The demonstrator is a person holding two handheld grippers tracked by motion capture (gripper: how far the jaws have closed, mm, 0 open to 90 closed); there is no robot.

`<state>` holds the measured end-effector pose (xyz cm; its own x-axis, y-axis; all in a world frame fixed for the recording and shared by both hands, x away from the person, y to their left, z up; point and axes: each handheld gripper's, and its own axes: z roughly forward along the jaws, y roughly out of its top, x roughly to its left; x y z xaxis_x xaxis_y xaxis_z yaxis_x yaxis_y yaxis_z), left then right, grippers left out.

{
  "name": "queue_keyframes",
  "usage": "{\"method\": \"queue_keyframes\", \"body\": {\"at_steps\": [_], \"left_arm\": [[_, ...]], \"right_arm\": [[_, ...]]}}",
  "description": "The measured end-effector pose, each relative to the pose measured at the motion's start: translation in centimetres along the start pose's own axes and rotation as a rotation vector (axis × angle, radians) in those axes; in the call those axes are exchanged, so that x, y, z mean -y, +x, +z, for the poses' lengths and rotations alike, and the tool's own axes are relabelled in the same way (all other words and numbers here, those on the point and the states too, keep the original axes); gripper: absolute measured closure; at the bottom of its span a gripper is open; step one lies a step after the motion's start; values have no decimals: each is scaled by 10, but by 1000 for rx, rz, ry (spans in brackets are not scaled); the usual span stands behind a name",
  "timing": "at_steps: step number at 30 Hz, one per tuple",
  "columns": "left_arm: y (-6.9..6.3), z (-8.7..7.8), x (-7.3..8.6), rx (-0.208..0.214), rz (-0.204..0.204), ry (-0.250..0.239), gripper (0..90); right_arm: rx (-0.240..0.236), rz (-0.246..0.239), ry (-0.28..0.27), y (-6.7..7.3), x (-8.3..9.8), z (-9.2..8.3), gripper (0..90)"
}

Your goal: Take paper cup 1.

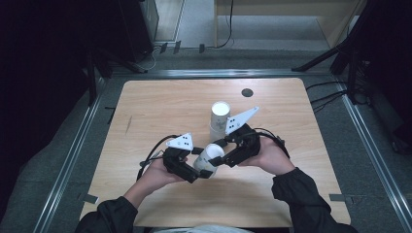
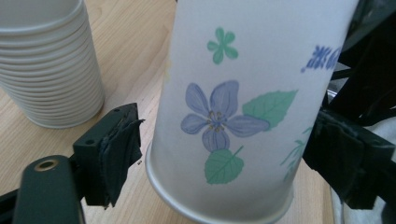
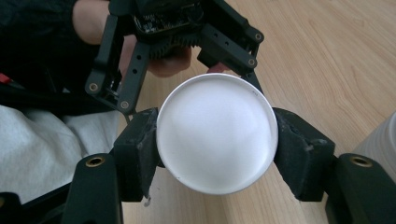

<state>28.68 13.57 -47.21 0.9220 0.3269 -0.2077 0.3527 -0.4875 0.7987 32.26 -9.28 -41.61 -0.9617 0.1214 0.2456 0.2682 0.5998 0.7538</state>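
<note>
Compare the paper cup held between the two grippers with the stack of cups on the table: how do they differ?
The held cup is single and lifted off the table; the stack holds many nested cups and stands on the table. The held cup lies tilted on its side; the stack stands upright, mouth up. In the left gripper view, the held cup shows printed flowers; the stack shows ribbed white rims. Both are white paper cups.

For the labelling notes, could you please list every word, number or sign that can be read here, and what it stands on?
Blue print on the cup, upper right beside the flowers: too blurred and cut off by the gripper to read.
Stack of cups: no print on the side that shows.
Grey plates on the grippers: black dots, no letters.
Nothing else carries text.
</note>
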Motion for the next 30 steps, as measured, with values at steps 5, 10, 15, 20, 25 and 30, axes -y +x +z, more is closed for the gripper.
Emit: {"method": "queue_keyframes", "body": {"at_steps": [5, 10, 15, 20, 25, 30], "left_arm": [[-3, -2, 0, -8, 49, 1, 260], [-4, -4, -1, -13, 73, 23, 288], [1, -11, -1, -24, 54, 29, 293], [6, -20, -1, -39, 57, 53, 293], [9, -26, -2, -44, 73, 101, 293], [12, -27, -5, -52, 109, 162, 293]], "right_arm": [[-4, 10, -4, -1, 0, 0, 368], [-12, 3, 3, -1, 1, 2, 360], [21, -25, -14, -1, 4, 0, 283], [33, -33, -19, -3, 10, -2, 291], [85, -48, -29, 1, 21, -5, 311], [128, -29, -30, 2, 37, -3, 311]]}}
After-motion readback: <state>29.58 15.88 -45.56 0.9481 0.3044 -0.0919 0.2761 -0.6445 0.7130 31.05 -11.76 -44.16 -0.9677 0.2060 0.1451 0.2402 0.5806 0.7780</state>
